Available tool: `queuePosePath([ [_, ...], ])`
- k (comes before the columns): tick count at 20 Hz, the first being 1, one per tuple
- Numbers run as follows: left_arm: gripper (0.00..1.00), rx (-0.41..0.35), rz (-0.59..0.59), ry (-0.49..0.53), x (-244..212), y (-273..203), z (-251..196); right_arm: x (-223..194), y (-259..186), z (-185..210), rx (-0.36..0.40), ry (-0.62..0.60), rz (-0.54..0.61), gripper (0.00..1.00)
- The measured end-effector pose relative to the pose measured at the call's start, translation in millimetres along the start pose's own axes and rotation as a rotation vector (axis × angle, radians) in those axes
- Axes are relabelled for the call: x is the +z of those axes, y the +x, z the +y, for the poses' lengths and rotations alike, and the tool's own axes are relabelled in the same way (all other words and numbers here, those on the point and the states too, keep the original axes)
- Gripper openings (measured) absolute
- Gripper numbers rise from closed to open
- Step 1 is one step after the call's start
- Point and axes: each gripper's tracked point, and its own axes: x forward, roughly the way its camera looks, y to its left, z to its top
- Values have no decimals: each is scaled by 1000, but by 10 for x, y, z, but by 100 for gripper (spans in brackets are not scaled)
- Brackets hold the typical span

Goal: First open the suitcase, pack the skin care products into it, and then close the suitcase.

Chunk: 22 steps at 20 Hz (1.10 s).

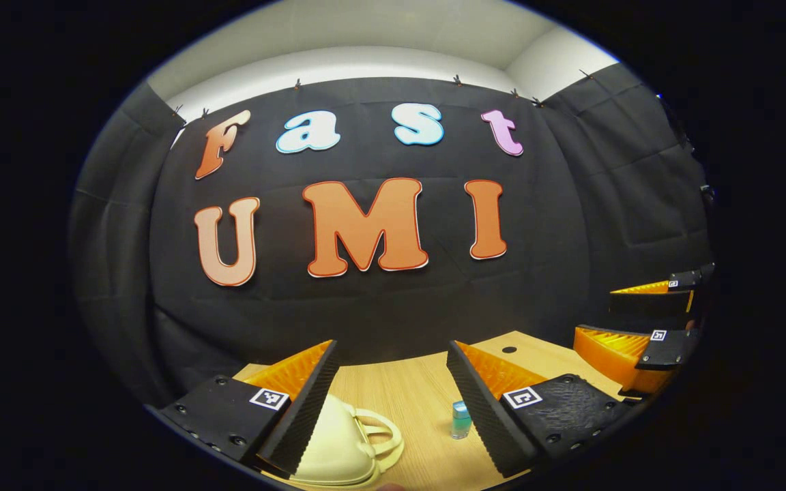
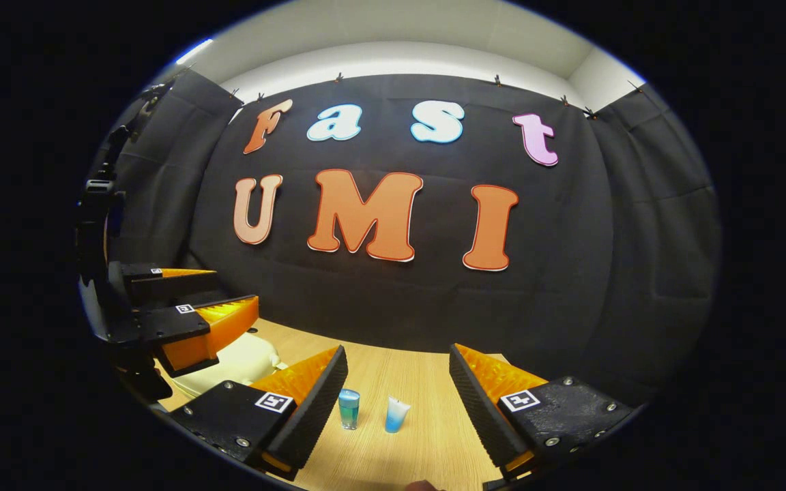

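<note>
Suitcase (image 1: 338,443) between left tool's (image 1: 393,402) fingers.

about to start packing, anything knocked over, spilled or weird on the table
Nothing stands out. The cream suitcase lies closed on the wooden table, and the small bottle and tube stand upright beside each other, apart, with no spill.

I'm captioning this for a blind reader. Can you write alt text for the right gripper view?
The right gripper, open, hovers over a wooden table above a small blue bottle and a blue tube. At left, the left gripper hangs above a closed cream suitcase.
</note>
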Motion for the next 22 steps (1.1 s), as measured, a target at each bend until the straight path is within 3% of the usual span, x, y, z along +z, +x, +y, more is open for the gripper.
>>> queuePosePath([
  [5,100,-27,44,67,-310,86,109,-63,137,22,-58,-13,19,95],
  [10,97,-55,124,268,-903,183,80,-65,168,-78,-117,-33,50,95],
  [17,97,-77,291,568,-1914,356,54,-242,407,-270,-115,-34,90,95],
  [22,95,-88,399,760,-2381,453,-13,-386,684,-466,-84,-18,104,95],
])
